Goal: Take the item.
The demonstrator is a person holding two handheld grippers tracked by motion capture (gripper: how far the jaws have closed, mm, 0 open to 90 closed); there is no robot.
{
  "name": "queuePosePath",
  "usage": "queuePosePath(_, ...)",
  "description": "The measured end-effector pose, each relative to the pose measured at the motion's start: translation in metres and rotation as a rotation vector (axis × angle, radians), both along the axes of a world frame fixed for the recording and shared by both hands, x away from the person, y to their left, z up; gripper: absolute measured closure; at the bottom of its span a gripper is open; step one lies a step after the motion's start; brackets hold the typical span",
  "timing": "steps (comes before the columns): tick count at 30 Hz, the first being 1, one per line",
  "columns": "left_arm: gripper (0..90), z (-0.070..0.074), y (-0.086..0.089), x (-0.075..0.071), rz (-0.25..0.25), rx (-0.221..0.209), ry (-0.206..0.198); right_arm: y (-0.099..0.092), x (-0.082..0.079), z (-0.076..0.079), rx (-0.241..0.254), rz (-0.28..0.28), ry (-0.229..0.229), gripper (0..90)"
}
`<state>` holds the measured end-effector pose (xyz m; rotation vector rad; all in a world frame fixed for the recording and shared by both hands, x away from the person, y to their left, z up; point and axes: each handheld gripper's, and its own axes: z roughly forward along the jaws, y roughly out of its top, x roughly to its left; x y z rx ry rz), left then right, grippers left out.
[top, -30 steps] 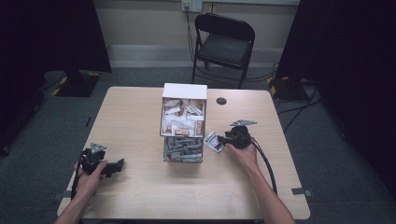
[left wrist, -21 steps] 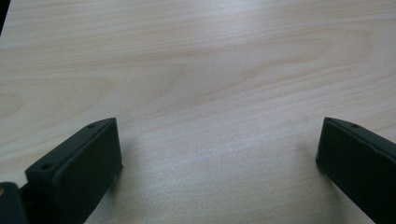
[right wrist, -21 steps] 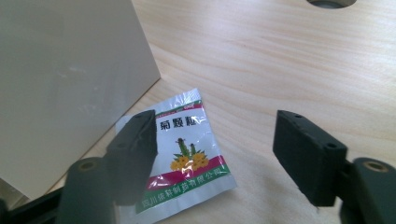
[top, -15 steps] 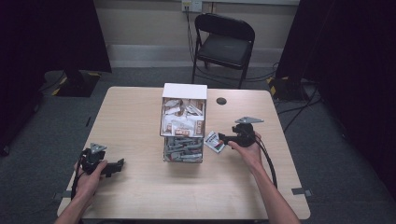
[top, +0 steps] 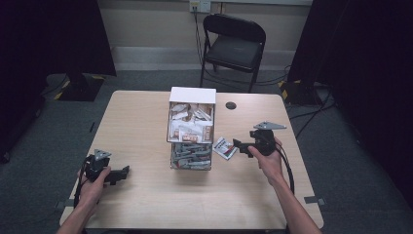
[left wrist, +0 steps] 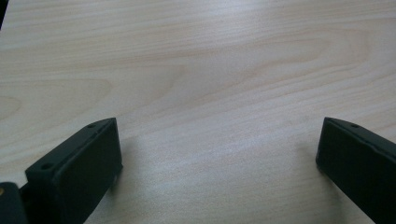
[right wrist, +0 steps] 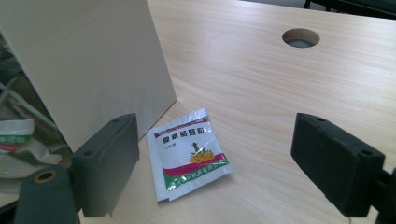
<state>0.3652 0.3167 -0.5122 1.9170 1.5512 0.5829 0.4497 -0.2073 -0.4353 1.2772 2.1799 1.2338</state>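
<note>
Apparently a pick is being lined up: right tool (right wrist: 217, 163) held apart over sachet (right wrist: 190, 151) lying flat on surface (top: 141, 122) beside box (top: 191, 127); lowering and closing judged next. Left tool (left wrist: 217, 158) apart, empty.

High view looks down on the whole table (top: 146, 204) — both gripper views skim its wood closely, sharing that tabletop.
</note>
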Motion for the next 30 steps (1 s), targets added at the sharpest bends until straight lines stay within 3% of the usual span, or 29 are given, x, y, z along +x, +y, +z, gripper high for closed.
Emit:
queuePosePath(8,0.0,0.000,0.000,0.000,0.000,0.000,0.000,-0.018,-0.020,0.006,0.009,-0.023,-0.008,14.7)
queuePosePath(12,0.0,0.000,0.000,0.000,0.000,0.000,0.000,-0.031,-0.028,0.008,-0.017,-0.061,-0.016,15.0)
queuePosePath(17,0.0,0.000,0.000,0.000,-0.001,-0.001,0.000,-0.052,-0.038,0.011,0.002,-0.088,-0.030,14.6)
queuePosePath(25,0.0,0.000,0.000,0.000,-0.001,-0.001,0.000,-0.078,-0.053,0.007,0.009,-0.140,-0.009,14.3)
queuePosePath(30,0.0,0.000,0.000,0.000,-0.002,-0.001,0.000,-0.091,-0.058,0.003,-0.059,-0.203,0.021,14.2)
